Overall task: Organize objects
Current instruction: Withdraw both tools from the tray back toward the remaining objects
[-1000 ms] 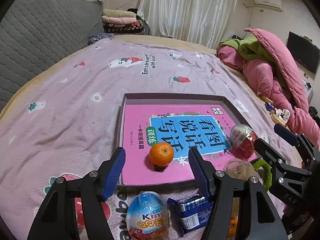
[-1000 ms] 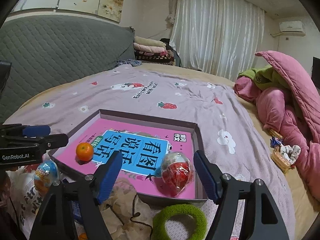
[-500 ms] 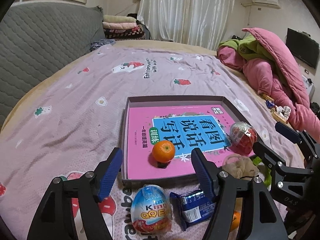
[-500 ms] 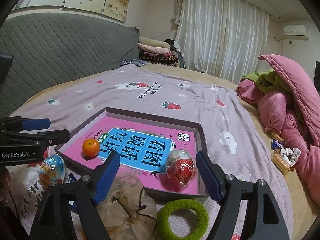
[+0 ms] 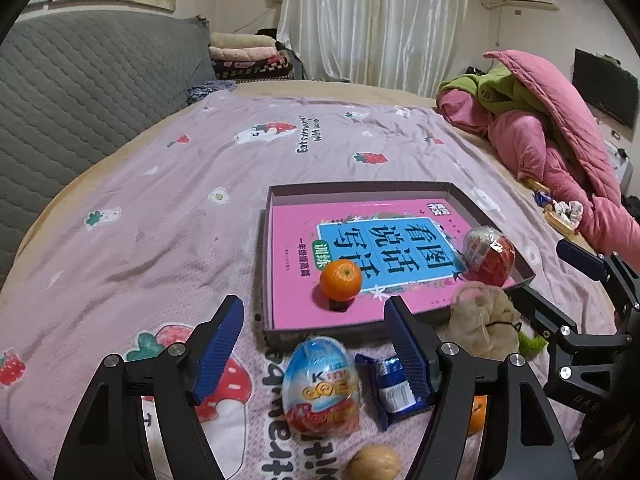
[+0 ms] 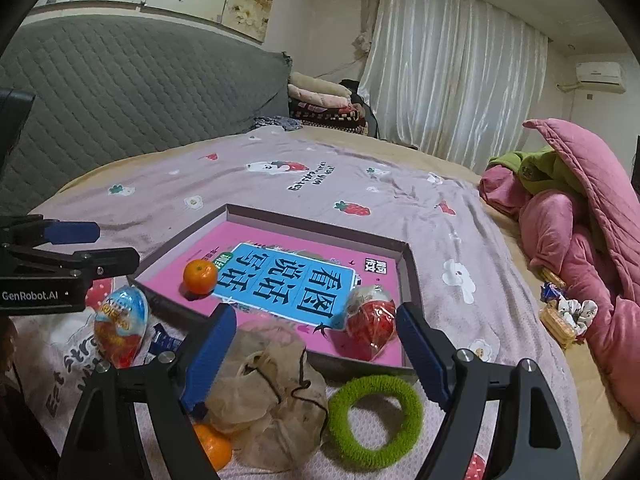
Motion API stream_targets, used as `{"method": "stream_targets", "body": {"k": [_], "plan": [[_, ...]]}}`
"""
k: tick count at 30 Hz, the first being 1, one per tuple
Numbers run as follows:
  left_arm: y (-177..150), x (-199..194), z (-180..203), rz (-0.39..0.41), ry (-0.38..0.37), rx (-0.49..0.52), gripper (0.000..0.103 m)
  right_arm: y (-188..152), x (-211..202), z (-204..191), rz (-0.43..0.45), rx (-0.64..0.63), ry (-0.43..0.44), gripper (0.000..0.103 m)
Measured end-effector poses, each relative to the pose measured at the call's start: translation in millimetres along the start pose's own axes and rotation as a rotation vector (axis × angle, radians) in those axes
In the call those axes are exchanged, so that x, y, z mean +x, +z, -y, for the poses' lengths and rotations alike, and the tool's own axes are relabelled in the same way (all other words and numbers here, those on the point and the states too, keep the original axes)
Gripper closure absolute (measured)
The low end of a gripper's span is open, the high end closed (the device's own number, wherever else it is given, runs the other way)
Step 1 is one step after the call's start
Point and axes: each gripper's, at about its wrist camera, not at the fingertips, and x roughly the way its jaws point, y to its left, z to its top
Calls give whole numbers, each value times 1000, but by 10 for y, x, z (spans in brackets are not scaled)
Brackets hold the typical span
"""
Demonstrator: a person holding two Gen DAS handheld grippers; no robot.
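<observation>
A grey tray point(image 5: 268, 264) on the bed holds a pink book point(image 5: 292, 240), with a mandarin point(image 5: 341, 279) and a red wrapped egg point(image 5: 489, 250) on it. My left gripper point(image 5: 314, 308) hovers in front of the tray's near edge. Its jaws are opening and nothing is between them. A blue wrapped egg point(image 5: 320, 384) and a blue snack packet point(image 5: 390, 392) lie just below it. My right gripper point(image 6: 316, 312) is open and empty over a beige mesh pouch point(image 6: 268, 392) and a green ring point(image 6: 339, 424), with the red egg point(image 6: 370, 326) just beyond.
A second mandarin point(image 6: 214, 446) lies under the pouch's edge and a walnut point(image 5: 374, 462) sits near the bottom. Pink and green quilts point(image 6: 580, 216) are heaped at the right. A grey padded headboard point(image 5: 80, 92) stands at the left. The lilac sheet point(image 5: 160, 220) stretches beyond the tray.
Both grippers have pulled back from the tray and their jaws have spread wider. The mandarin and the red egg stay in the tray.
</observation>
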Motion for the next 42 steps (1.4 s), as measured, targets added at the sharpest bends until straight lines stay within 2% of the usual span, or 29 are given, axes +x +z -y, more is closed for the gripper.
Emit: {"method": "stream_targets", "body": {"k": [10, 22, 28, 34, 42], "plan": [[-112, -82, -106, -28, 11, 12, 29, -66, -89, -11, 1, 1, 22, 21], [-250, -209, -88, -44, -31, 15, 29, -128, -168, -40, 4, -19, 36, 21], [-368, -191, 38, -83, -30, 81, 29, -179, -169, -32, -12, -10, 53, 21], [-475, -117, 13, -143, -44, 82, 29, -234, -165, -20, -36, 5, 78, 21], [-576, -103, -23, -180, -55, 84, 29, -290, -158, -33, -54, 0, 89, 21]]}}
